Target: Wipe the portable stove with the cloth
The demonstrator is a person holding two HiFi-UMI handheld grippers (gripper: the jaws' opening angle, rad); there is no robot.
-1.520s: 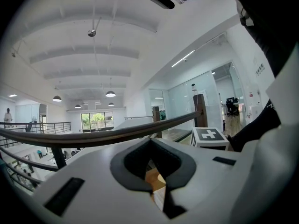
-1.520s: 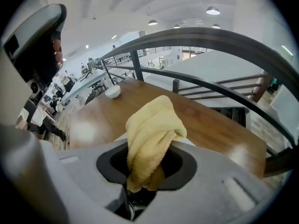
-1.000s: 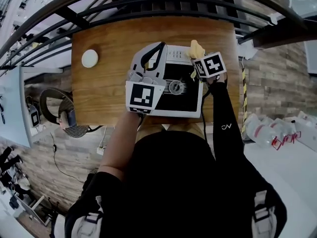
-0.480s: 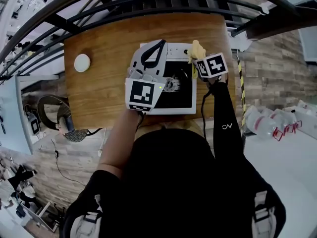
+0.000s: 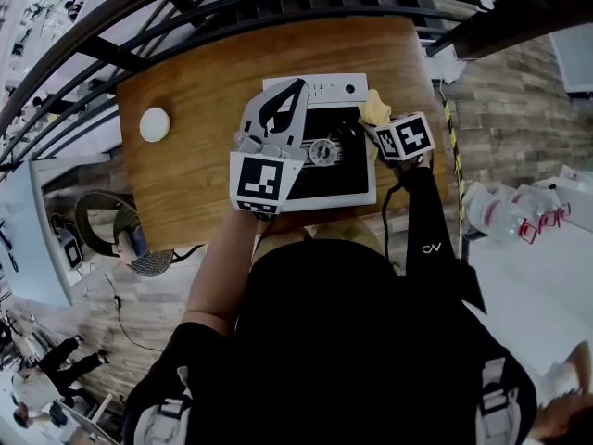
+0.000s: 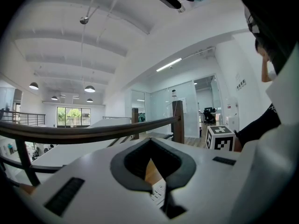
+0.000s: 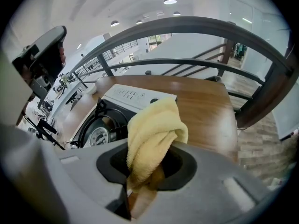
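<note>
Two handheld grippers over a white portable stove (image 5: 320,191) on a wooden table (image 5: 185,82), as seen from the head view. Along the stove's left side, the left gripper (image 5: 298,87), tips reaching the button strip (image 5: 324,89) at the far edge, jaws drawn together into a closed loop with nothing inside. At the stove's far right corner, the right gripper (image 5: 374,123), pinching a yellow cloth (image 5: 372,108). Cloth bunched at the stove's right edge, just beside the black top; contact with it not clear from here. Round burner (image 5: 323,152) between the two grippers. Small white disc (image 5: 155,123) well apart to the left on the table. Dark railing (image 5: 278,12) curving past the table's far side.

From the left gripper view: left gripper (image 6: 154,169) shut and empty, with a sliver of table and a bit of the button strip (image 6: 158,191) showing through its dark-lined opening. Beyond, a wooden railing (image 6: 93,132), the right gripper's marker cube (image 6: 220,137) and a bright hall hung with ceiling lamps (image 6: 89,88).

From the right gripper view: right gripper (image 7: 145,176) clamped on the cloth (image 7: 152,129), folded yellow terry rising out of the jaws. Behind it to the left, the stove (image 7: 135,97) with its black burner (image 7: 100,132). To the right, bare table (image 7: 205,106). Railing (image 7: 196,27) arching above.
</note>
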